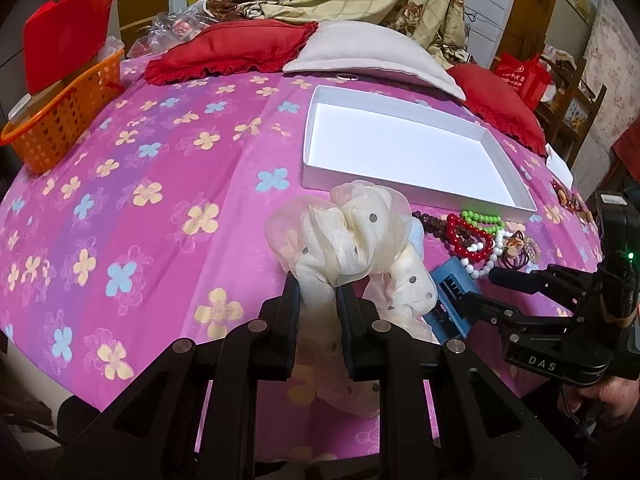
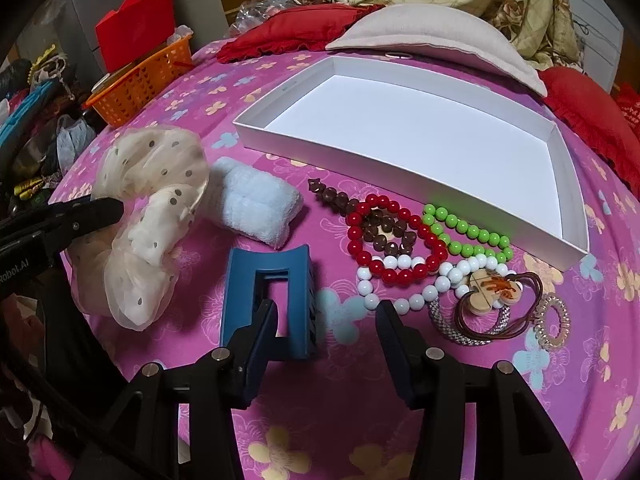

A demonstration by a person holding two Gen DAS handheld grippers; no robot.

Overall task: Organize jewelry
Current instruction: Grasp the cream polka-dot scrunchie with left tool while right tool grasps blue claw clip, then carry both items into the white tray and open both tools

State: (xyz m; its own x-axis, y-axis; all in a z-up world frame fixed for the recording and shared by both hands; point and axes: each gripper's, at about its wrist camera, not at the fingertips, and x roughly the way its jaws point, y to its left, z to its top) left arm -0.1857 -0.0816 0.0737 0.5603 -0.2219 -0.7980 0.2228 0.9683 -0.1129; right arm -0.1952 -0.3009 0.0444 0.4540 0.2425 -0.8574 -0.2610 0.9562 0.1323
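Note:
My left gripper (image 1: 318,288) is shut on a cream polka-dot scrunchie (image 1: 352,236), held a little above the pink flowered bedspread; the right wrist view shows that gripper (image 2: 100,208) at the left. My right gripper (image 2: 326,312) is open over a blue hair claw clip (image 2: 268,276). Its left finger lies against the clip and its right finger stands apart. Red (image 2: 376,268), green (image 2: 468,230), white (image 2: 372,300) and brown (image 2: 336,198) bead bracelets lie tangled beside hair ties (image 2: 492,286). The empty white box (image 2: 360,160) sits behind them.
A rolled light-blue towel (image 2: 256,208) lies between scrunchie and beads. A clear spiral hair tie (image 2: 554,322) lies at the far right. An orange basket (image 1: 68,120) stands at the bed's left edge. Red cushions (image 1: 224,52) and a grey pillow (image 1: 372,52) line the back.

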